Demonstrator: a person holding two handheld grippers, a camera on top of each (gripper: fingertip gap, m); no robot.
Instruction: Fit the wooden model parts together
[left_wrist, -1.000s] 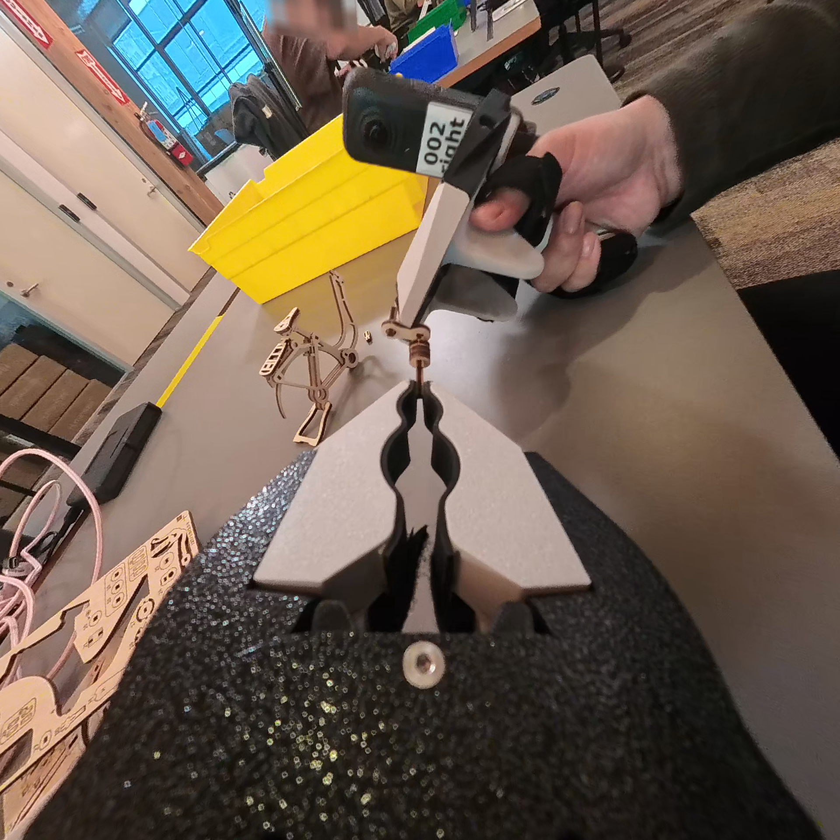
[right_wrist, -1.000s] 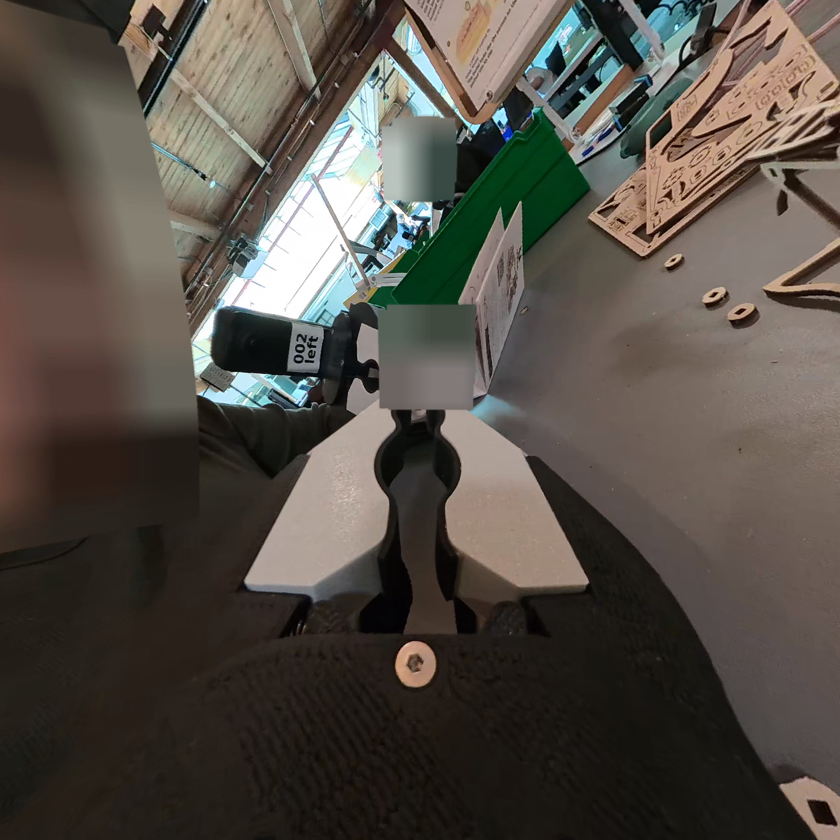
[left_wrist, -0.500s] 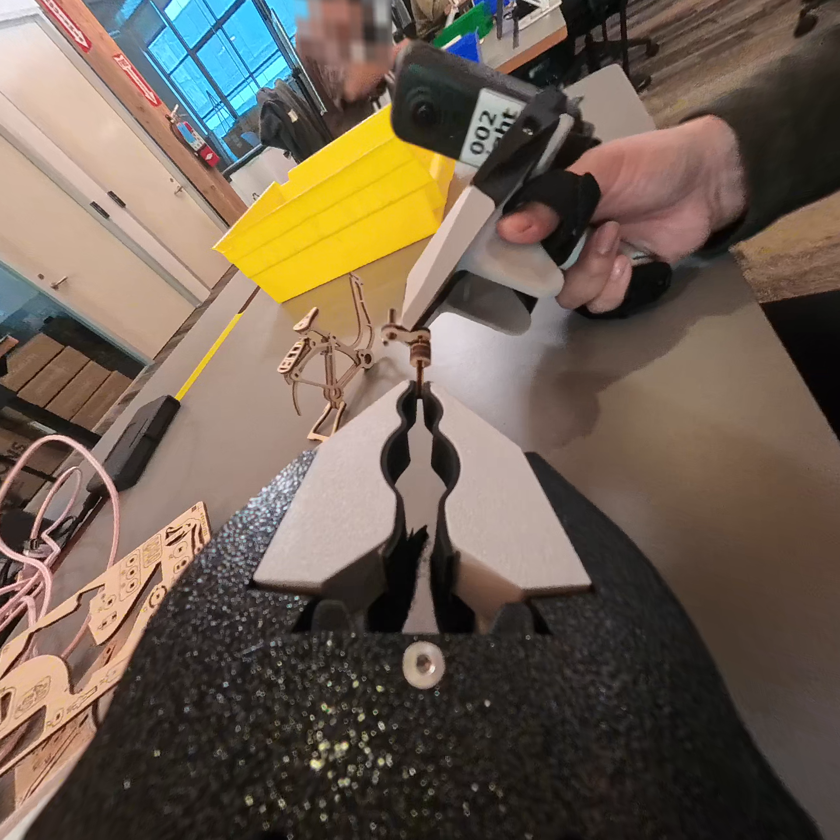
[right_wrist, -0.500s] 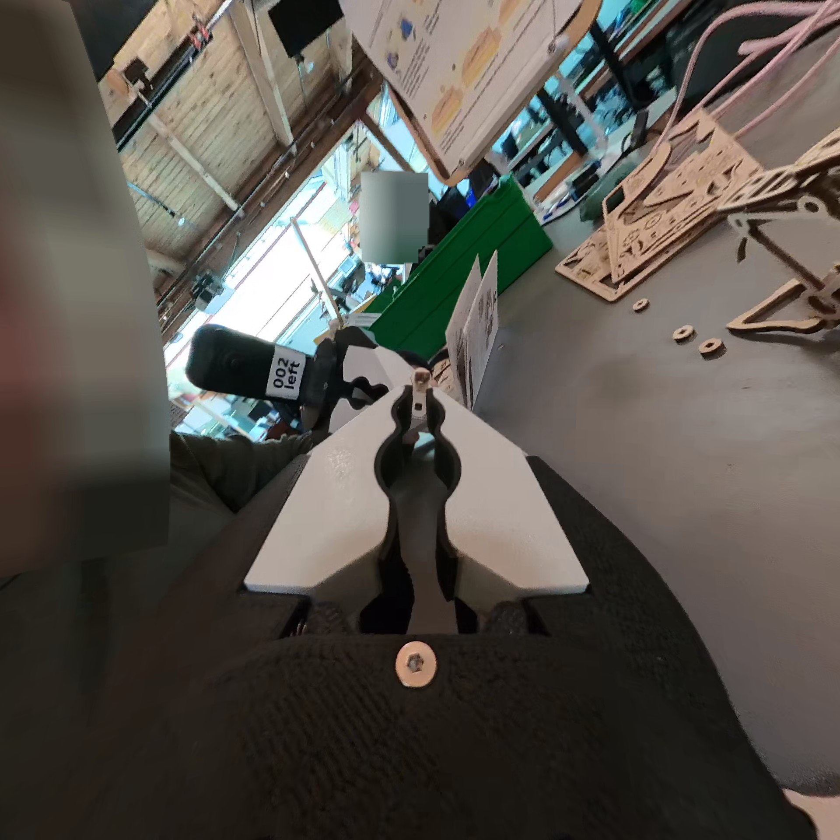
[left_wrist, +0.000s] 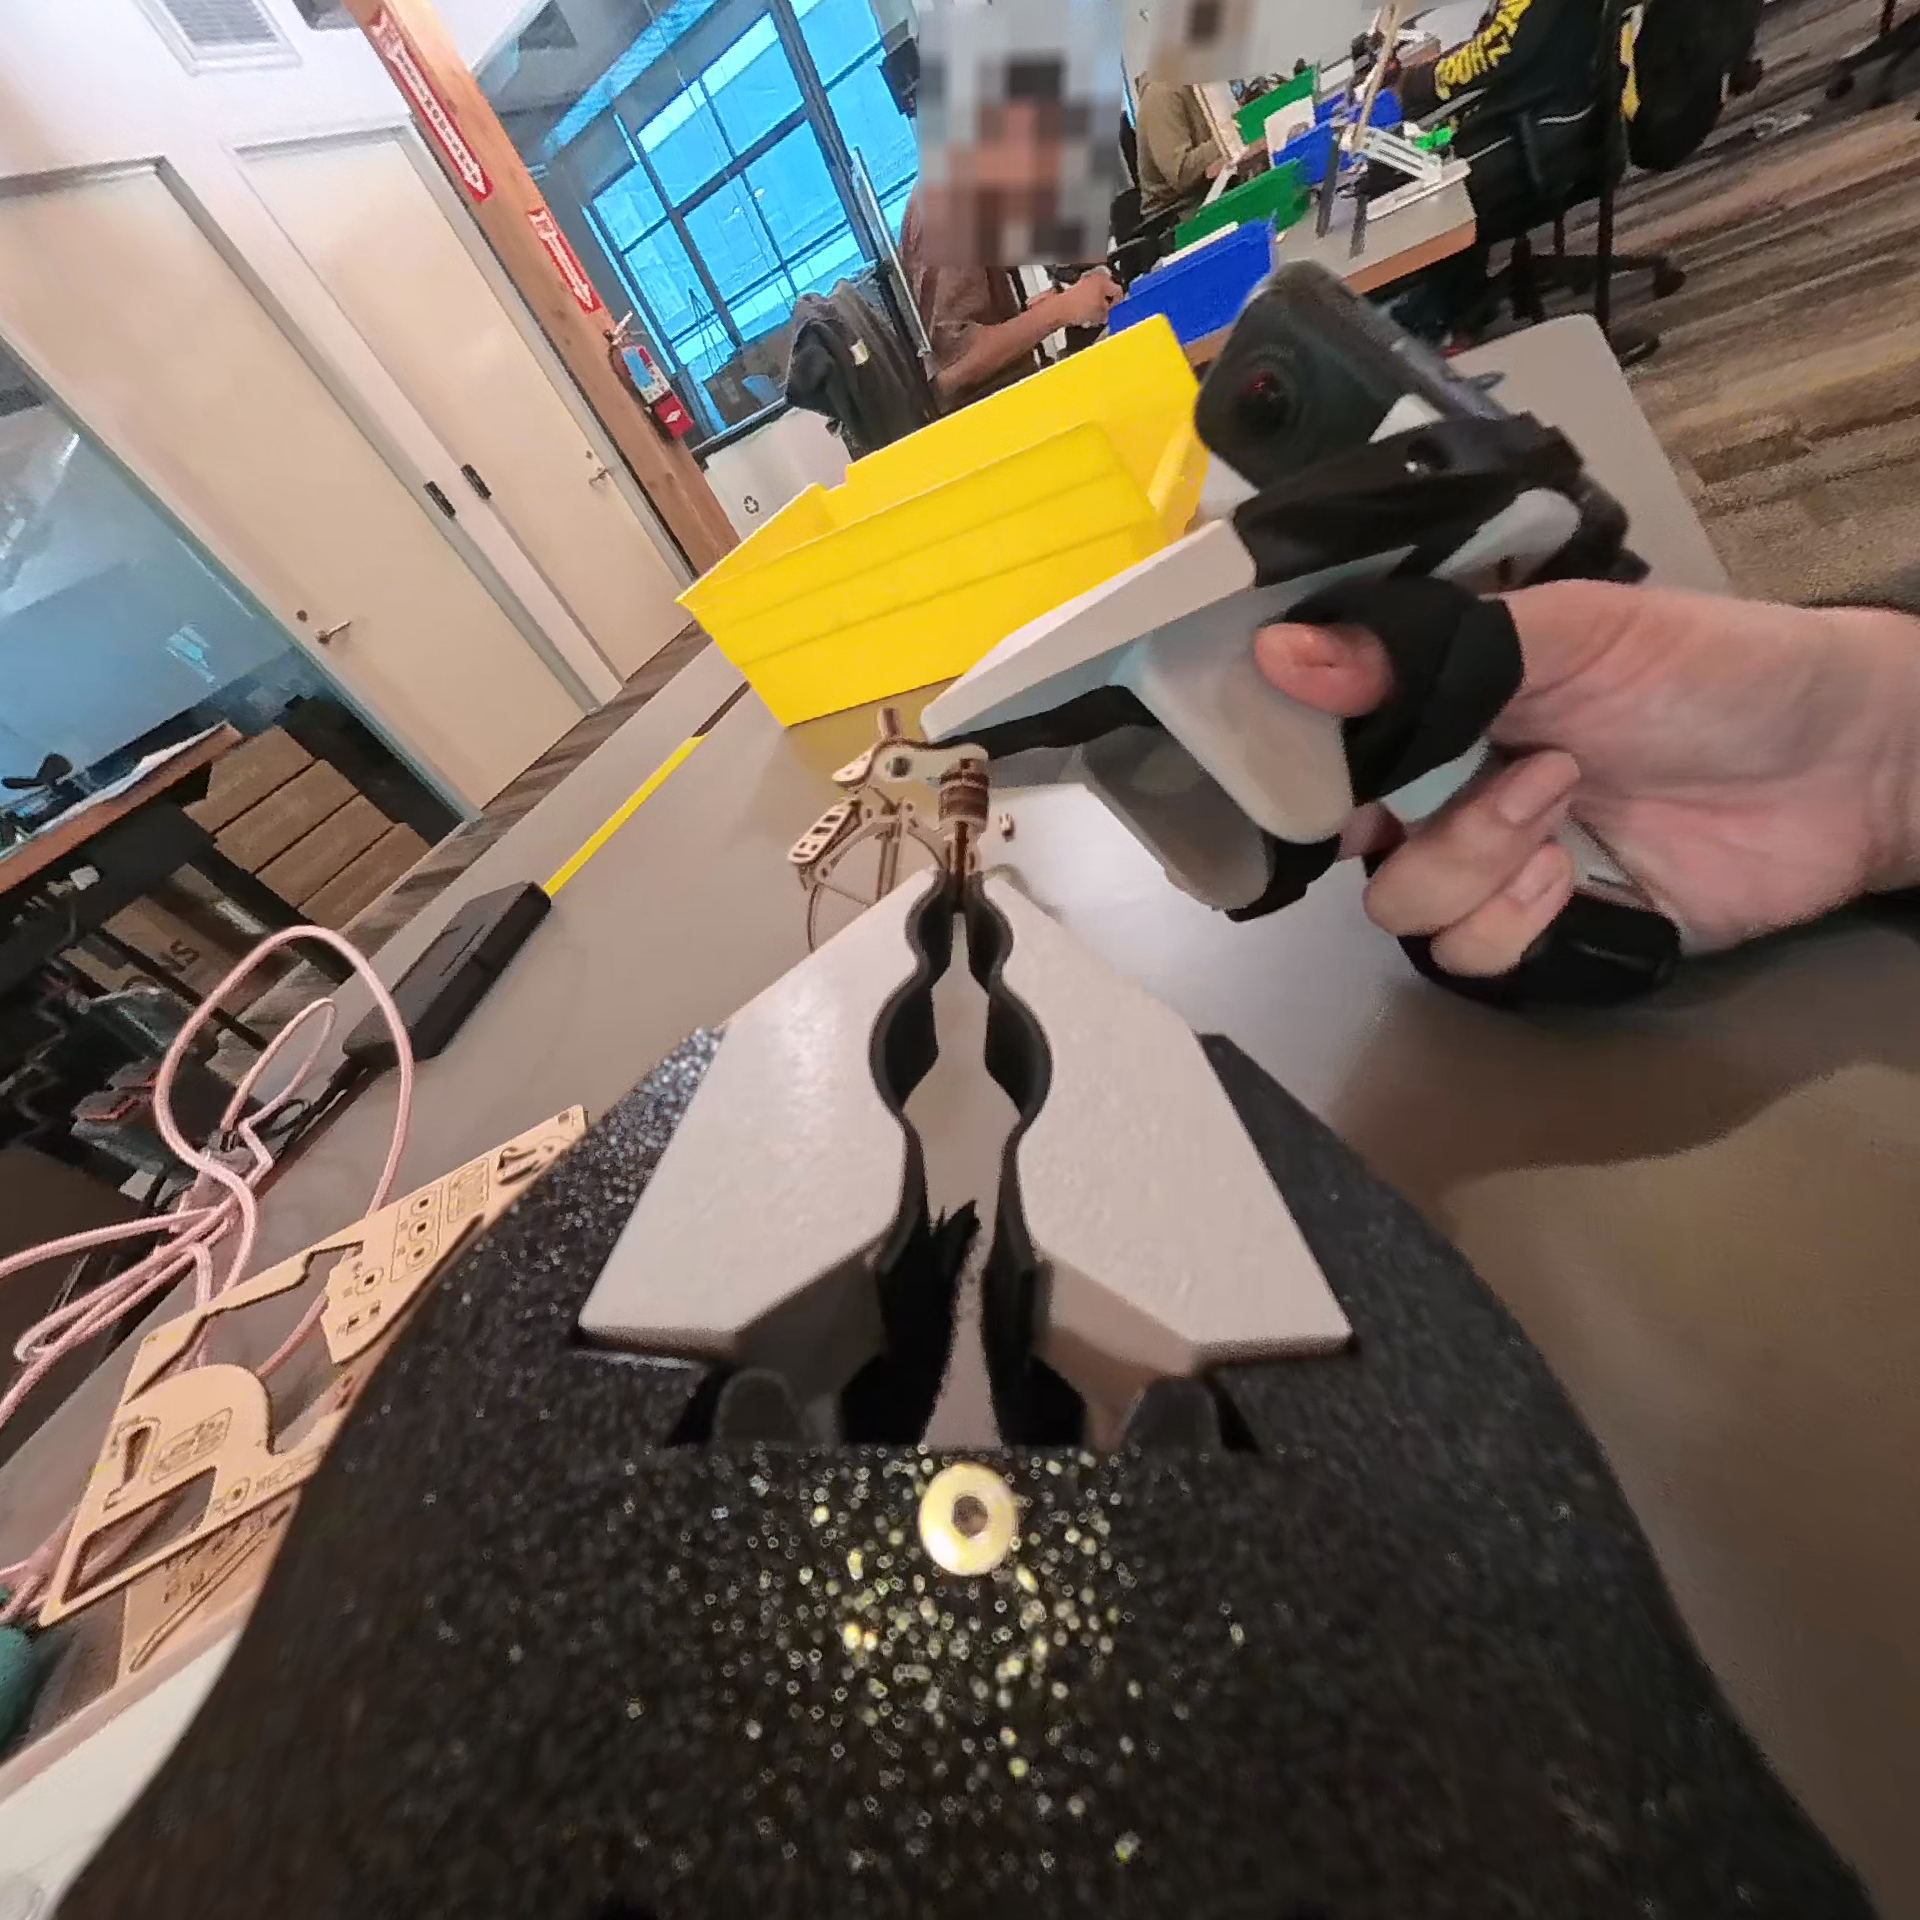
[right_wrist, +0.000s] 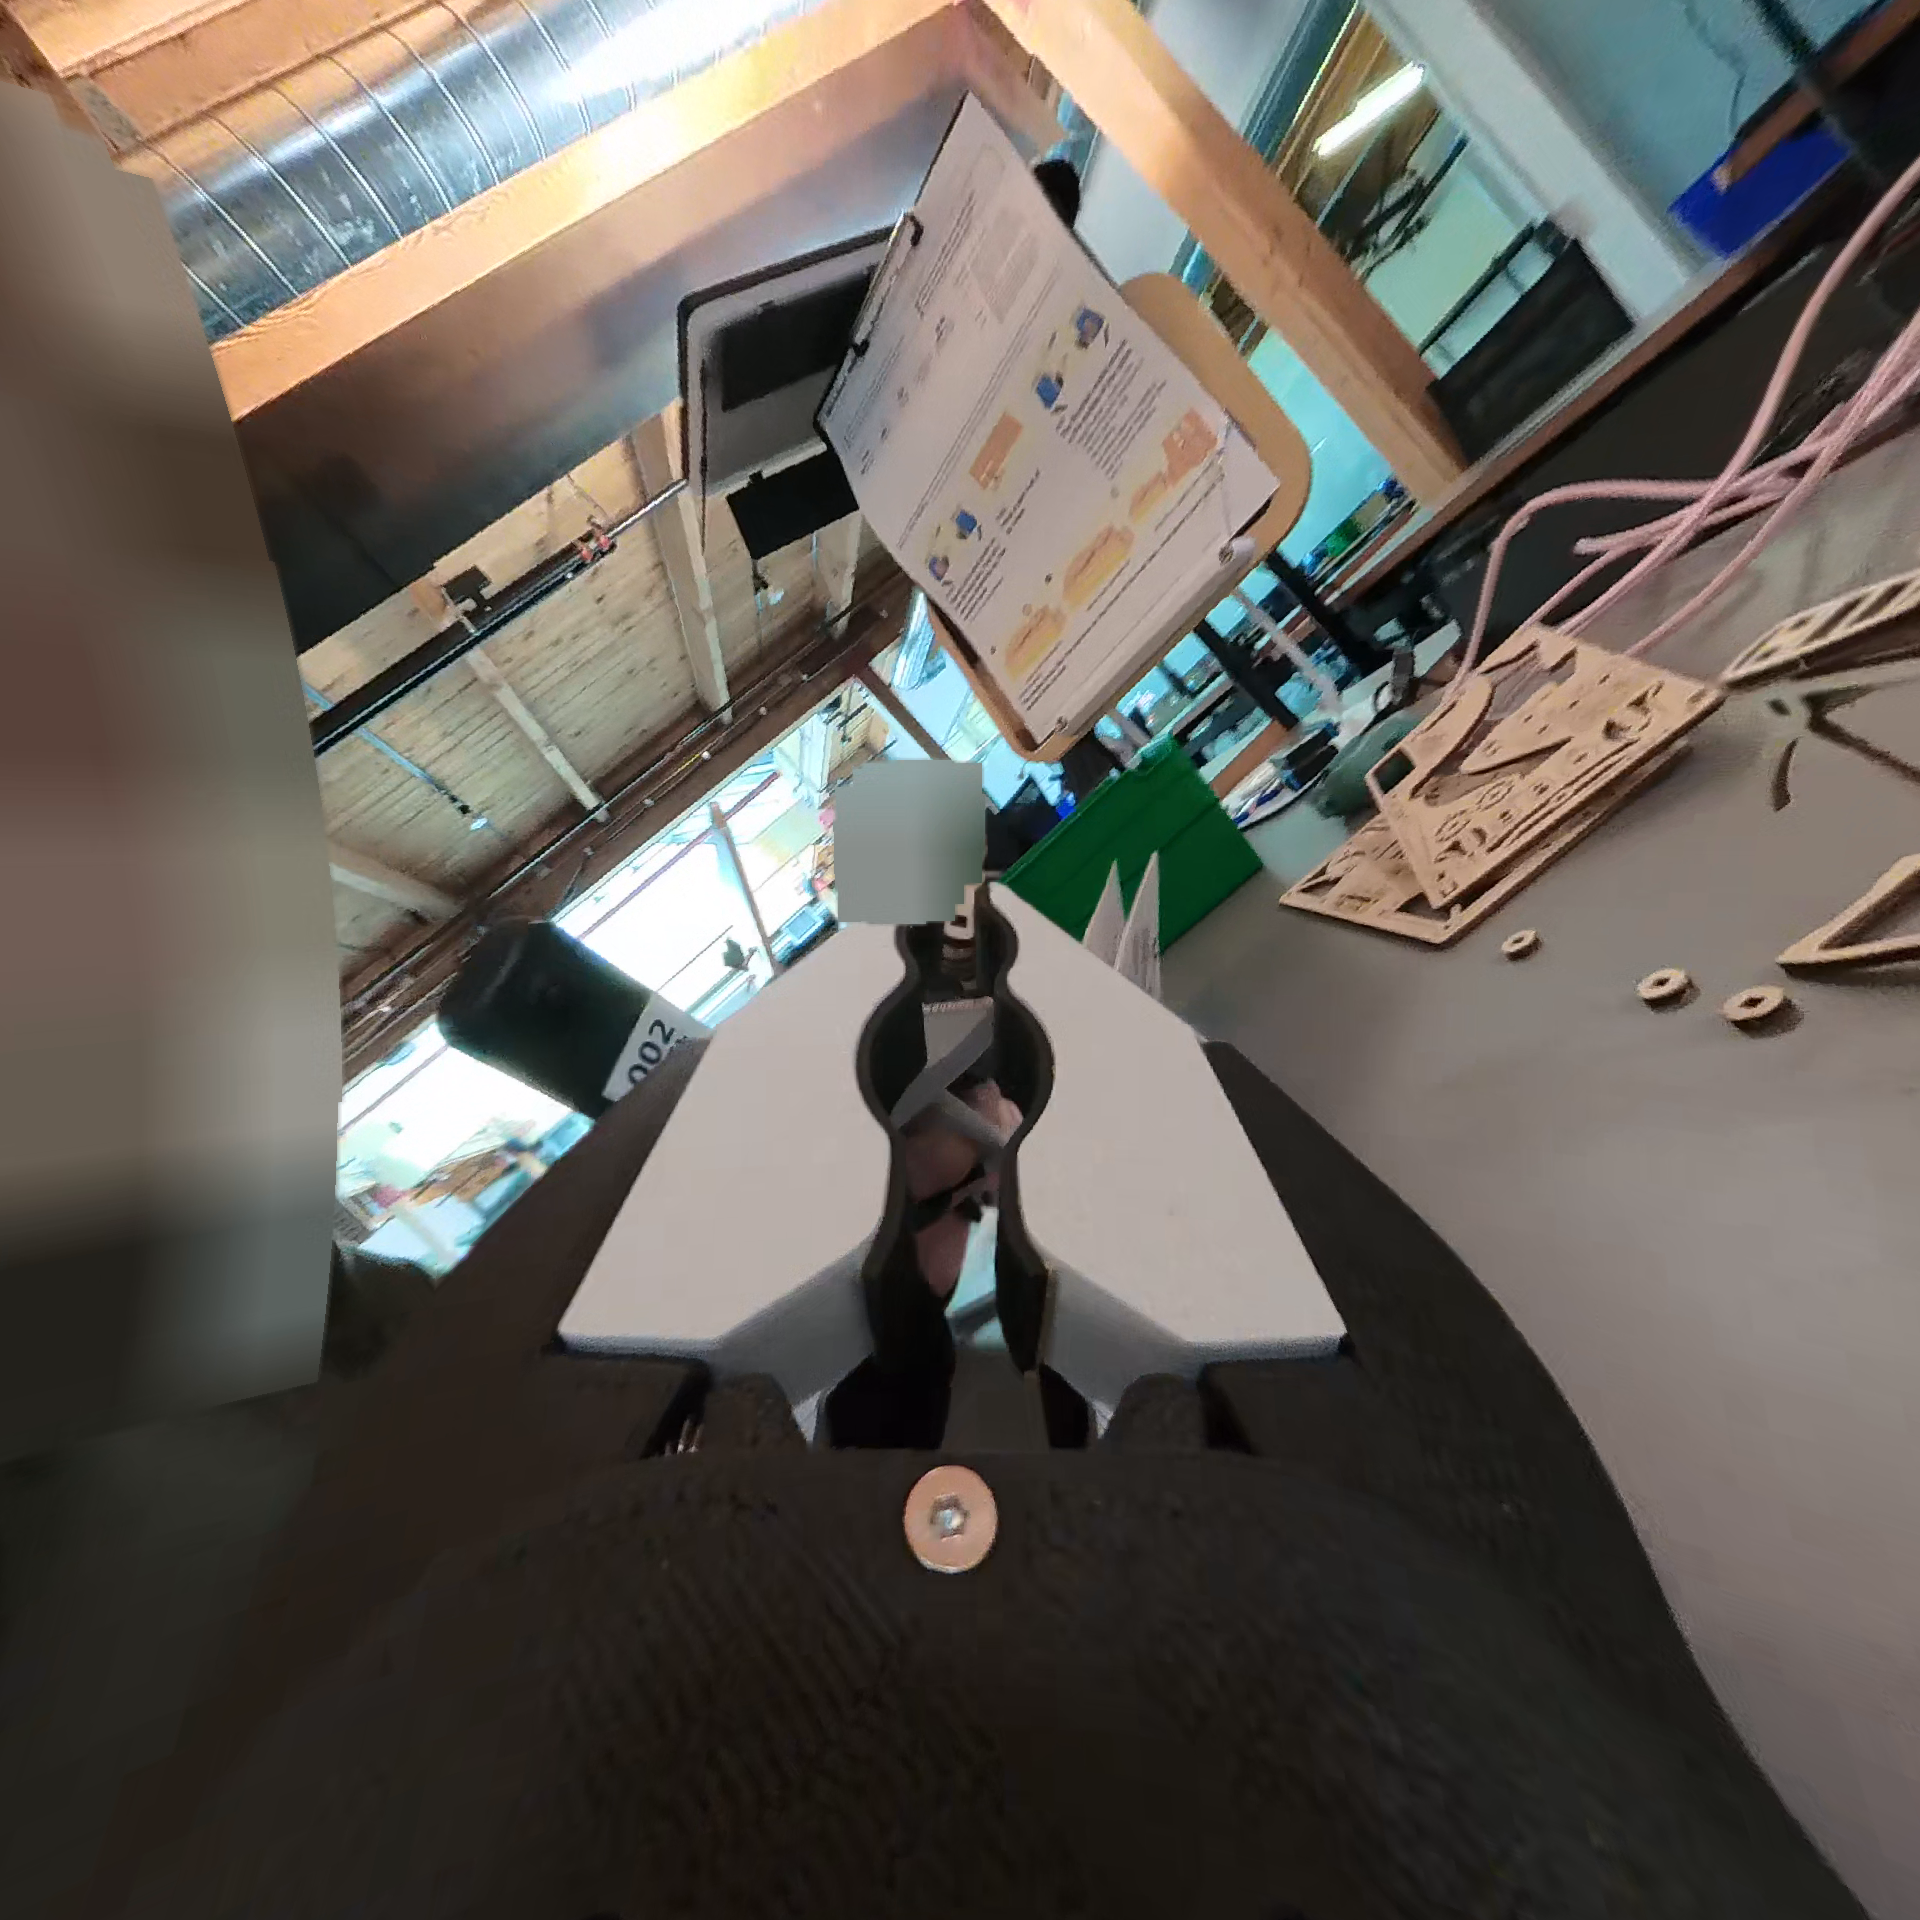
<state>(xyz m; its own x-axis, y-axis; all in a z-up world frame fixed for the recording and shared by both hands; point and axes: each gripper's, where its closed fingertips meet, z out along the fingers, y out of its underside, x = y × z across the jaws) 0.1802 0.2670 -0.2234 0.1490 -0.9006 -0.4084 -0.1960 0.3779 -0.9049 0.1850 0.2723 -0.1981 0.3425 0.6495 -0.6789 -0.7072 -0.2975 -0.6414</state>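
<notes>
In the left wrist view the left tongs (left_wrist: 961, 894) are closed to a hairline at the tips, pinching the lower end of a thin wooden pin (left_wrist: 962, 831) that stands up from them and carries a small ribbed wooden spool near its top. Just above, the right tongs (left_wrist: 940, 732), gripped by a hand (left_wrist: 1621, 769), come in from the right with their tip pressed onto a small flat wooden lever piece (left_wrist: 904, 767) at the pin's top. Beyond the tips a partly built wooden model (left_wrist: 847, 842) stands on the grey surface (left_wrist: 1558, 1195), with a yellow bin (left_wrist: 935, 582) farther back; left of the tongs lie punched wooden sheets (left_wrist: 208, 1423), pink cable and a black box. In the right wrist view the right tongs (right_wrist: 961, 914) look nearly closed, though a masked patch covers the tips, so the grip cannot be confirmed. To their right sit wooden sheets (right_wrist: 1496, 831), three loose wooden rings (right_wrist: 1662, 982) and a green bin (right_wrist: 1132, 852); an instruction sheet on a clipboard (right_wrist: 1049, 416) hangs above.
</notes>
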